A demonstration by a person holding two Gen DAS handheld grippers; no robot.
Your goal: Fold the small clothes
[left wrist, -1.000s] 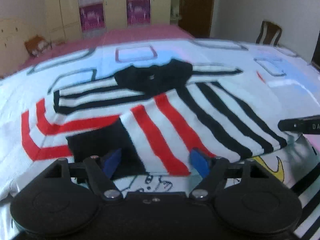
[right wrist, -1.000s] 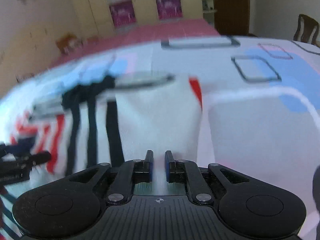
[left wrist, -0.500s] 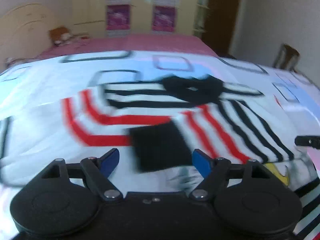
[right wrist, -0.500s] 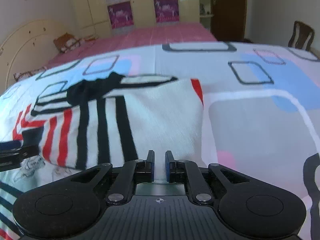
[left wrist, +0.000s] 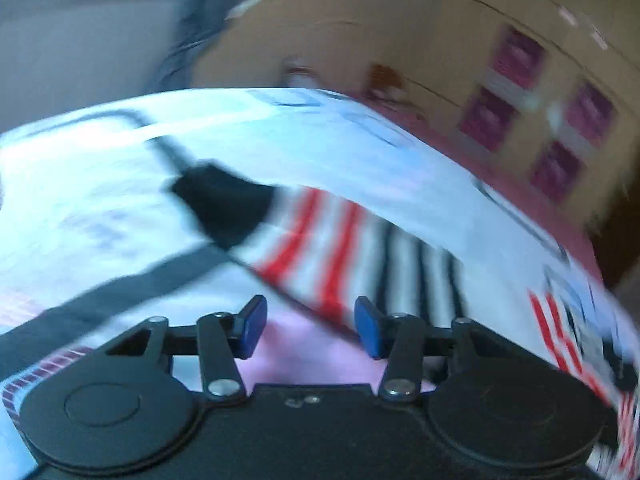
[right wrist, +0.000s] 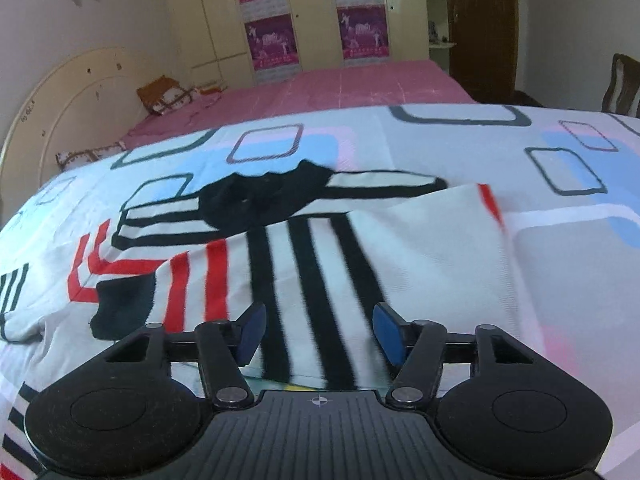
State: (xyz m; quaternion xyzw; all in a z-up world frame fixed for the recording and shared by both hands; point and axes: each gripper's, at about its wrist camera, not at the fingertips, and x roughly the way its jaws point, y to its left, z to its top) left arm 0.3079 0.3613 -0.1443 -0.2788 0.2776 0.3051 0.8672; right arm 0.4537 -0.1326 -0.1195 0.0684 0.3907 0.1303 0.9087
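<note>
Striped shirt (right wrist: pixel 320 264) is lying part-folded on bed (right wrist: pixel 560 280); more folds remaining. Right hand-held gripper (right wrist: pixel 318 334) is sitting spread, empty; left hand-held gripper (left wrist: pixel 310 326) is closing on nothing.

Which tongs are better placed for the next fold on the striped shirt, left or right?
Right, probably. The right tongs sit square over the striped shirt, open, hem between the pads, view sharp. The left tongs are closing on nothing, with a tilted, blurred view near the black sleeve cuff.
</note>
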